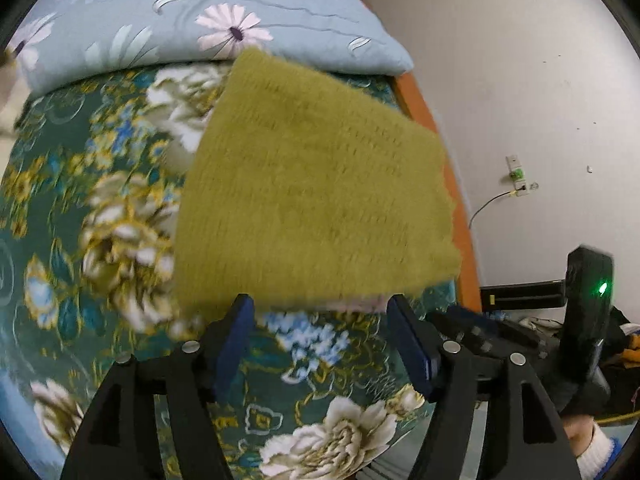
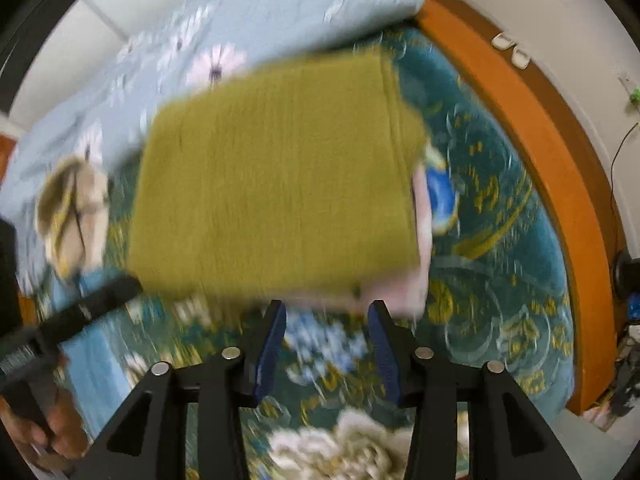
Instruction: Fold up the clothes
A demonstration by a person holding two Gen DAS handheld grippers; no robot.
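One olive-green knitted garment [image 1: 312, 184] lies folded into a flat rectangle on the bed [image 1: 80, 208], on top of a pale pink piece of clothing [image 2: 420, 240] whose edge peeks out along its near and right sides. The folded stack sits toward the head of the bed, its far corner touching one light-blue quilt [image 1: 208, 12] printed with pink daisies. Beneath it spreads a dark teal bedspread with large white and gold flowers.

Two grippers are in view, one per hand. The left gripper [image 1: 320, 320] has its two blue-padded fingers spread wide apart, holding nothing, the tips just short of the garment's near edge. The right gripper [image 2: 326, 320] is likewise spread, empty, with its fingertips near the same edge. In the right wrist view, the left gripper's black body shows at the left edge, held by a bare hand [image 2: 56, 428].

An orange wooden bed frame [image 2: 532, 128] runs along the right side of the mattress, next to a white wall [image 1: 520, 80] carrying one socket [image 1: 518, 178] with a cable. Both views are motion-blurred.
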